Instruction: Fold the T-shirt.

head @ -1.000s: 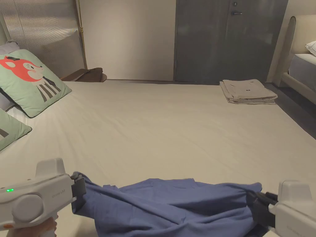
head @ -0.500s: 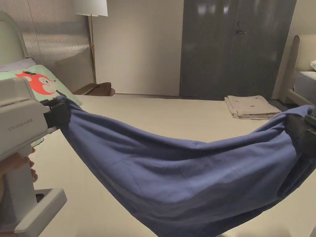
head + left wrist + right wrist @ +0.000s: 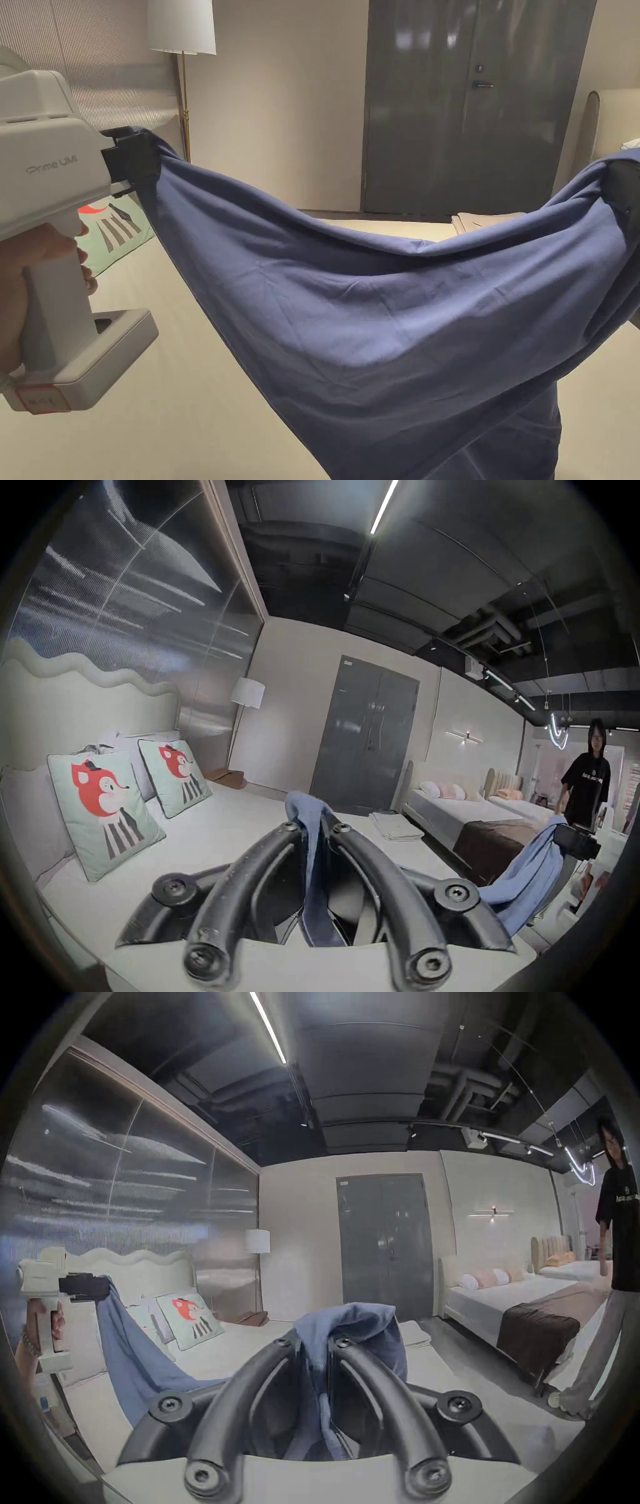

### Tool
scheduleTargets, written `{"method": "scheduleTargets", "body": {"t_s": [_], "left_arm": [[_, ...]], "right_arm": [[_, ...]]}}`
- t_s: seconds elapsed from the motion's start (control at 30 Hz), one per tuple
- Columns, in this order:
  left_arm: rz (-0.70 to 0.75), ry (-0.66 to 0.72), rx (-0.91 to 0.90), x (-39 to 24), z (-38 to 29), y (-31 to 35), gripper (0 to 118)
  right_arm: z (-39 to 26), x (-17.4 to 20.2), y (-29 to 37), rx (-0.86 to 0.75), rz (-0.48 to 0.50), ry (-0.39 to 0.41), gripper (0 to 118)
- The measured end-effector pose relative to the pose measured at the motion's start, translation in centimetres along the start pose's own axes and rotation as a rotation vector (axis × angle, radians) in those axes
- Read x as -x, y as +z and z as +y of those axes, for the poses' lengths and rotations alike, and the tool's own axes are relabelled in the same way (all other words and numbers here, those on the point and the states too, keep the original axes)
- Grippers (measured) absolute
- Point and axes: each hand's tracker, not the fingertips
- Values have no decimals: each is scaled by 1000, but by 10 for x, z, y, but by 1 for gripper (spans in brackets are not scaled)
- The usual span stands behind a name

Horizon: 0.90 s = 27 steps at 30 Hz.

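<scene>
Hand-held grippers [image 3: 134, 161] clamp the raised T-shirt [image 3: 387, 312].

Location type: bedroom display area, consistent with a furniture showroom. Indicators: a large bed [image 3: 221, 830] with a wavy upholstered headboard [image 3: 86, 694] and fox-print cushions [image 3: 100, 809]; a floor lamp [image 3: 246, 701]; a grey double door [image 3: 363, 736]. Further made-up beds [image 3: 512, 1297] stand in a row beside it, in one open space. The ceiling [image 3: 346, 1096] is black, with exposed ducts and track lighting. A person [image 3: 585, 778] stands among the beds.
</scene>
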Motion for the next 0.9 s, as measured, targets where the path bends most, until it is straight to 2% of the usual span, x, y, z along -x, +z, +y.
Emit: {"method": "scheduleTargets", "body": {"t_s": [0.33, 0.63, 0.9], "left_arm": [[23, -39, 51, 5, -4, -116, 3], [59, 4, 91, 24, -24, -203, 3], [85, 36, 166, 42, -65, -219, 3]], "right_arm": [[-4, -17, -109, 21, -37, 34, 11], [-25, -30, -189, 43, -64, 54, 11], [-73, -31, -203, 128, -63, 53, 11]]}}
